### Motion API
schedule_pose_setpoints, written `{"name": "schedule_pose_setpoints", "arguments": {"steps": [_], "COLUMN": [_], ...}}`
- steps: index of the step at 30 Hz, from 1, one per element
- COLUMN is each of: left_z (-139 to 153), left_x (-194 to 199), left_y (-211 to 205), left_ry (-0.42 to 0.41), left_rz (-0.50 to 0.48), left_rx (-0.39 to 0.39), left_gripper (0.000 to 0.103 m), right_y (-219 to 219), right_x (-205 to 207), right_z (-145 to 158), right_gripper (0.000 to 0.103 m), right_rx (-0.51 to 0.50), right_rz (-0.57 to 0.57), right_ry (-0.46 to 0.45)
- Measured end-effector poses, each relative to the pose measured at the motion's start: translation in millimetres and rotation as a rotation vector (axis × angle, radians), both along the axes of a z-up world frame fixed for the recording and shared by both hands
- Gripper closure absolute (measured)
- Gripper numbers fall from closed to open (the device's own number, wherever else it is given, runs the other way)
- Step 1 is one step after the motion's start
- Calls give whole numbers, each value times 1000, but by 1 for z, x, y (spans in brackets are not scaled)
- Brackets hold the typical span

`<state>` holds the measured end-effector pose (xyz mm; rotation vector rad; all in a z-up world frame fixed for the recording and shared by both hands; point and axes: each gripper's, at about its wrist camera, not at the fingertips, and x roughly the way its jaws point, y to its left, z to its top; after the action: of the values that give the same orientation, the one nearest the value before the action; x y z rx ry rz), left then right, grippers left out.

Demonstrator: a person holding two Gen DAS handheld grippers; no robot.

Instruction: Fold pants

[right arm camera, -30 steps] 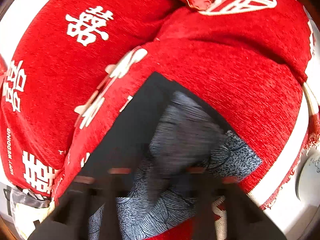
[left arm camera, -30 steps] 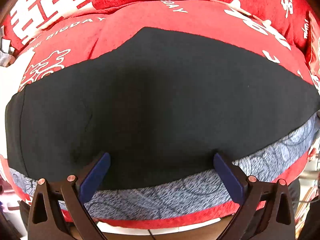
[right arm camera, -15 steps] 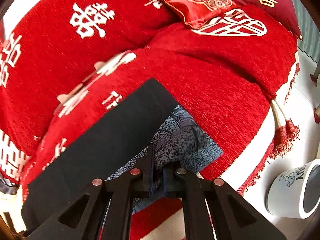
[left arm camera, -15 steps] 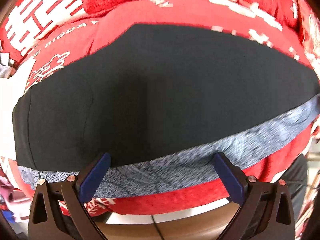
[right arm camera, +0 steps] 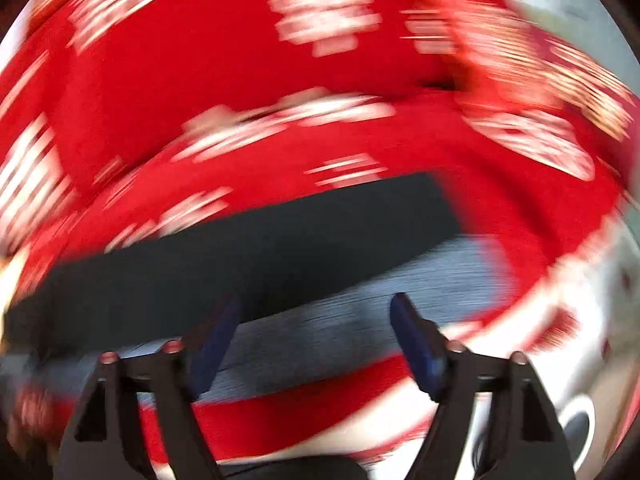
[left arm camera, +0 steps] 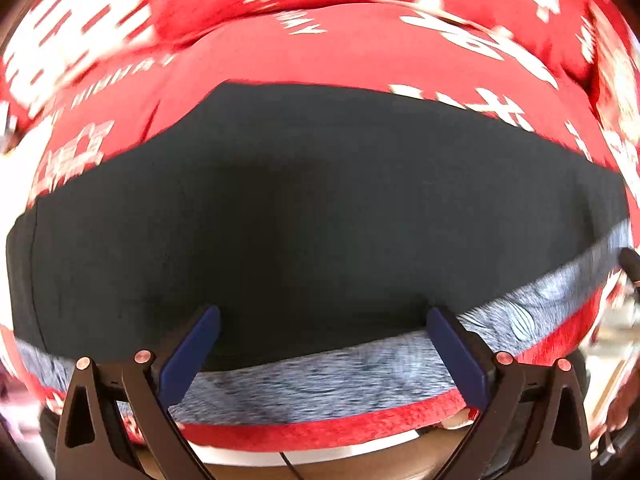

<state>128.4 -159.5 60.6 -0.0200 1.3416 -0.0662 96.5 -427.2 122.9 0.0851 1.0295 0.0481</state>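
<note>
The pants (left arm camera: 320, 216) lie flat on a red sofa cover, black side up, with a grey patterned strip (left arm camera: 320, 380) showing along the near edge. My left gripper (left arm camera: 322, 320) hovers open above that near edge, nothing between its fingers. In the blurred right wrist view the pants (right arm camera: 248, 256) run as a black band with the grey strip (right arm camera: 360, 312) below it. My right gripper (right arm camera: 316, 316) has its jaws opening over the grey strip near the pants' right end, and no cloth sits between them.
The red sofa cover (left arm camera: 360, 52) with white characters spreads behind and around the pants. Its near edge (left arm camera: 320, 428) drops off just below the grey strip. A white round vessel (right arm camera: 576, 428) sits on the floor at the lower right of the right wrist view.
The right gripper was shut on the grey cloth; its jaws now stand apart and the cloth lies flat. Its view has rolled and swung fast. The left gripper's view shifted slightly.
</note>
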Motion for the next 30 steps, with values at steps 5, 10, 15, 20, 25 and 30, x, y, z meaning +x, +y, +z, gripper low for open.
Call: {"name": "schedule_pose_setpoints", "arguments": {"steps": [5, 10, 15, 20, 25, 30], "left_z": [-9, -9, 5, -2, -6, -9], "left_x": [-10, -17, -14, 33, 53, 72], "left_y": [9, 32, 27, 7, -11, -2], "left_ry": [-6, -13, -50, -5, -26, -19], "left_rz": [-35, -8, 45, 157, 117, 146], "left_rx": [-30, -34, -40, -33, 45, 17], "left_gripper": [0, 0, 0, 0, 0, 0], "right_y": [51, -13, -46, 15, 38, -36], "right_x": [9, 10, 19, 64, 95, 107], "right_z": [-39, -47, -26, -29, -62, -60], "right_gripper": [20, 9, 8, 8, 7, 2], "right_rx": [-125, -89, -64, -56, -116, -96], "right_rz": [99, -83, -206, -17, 42, -101], "right_ry": [96, 123, 75, 43, 62, 43]}}
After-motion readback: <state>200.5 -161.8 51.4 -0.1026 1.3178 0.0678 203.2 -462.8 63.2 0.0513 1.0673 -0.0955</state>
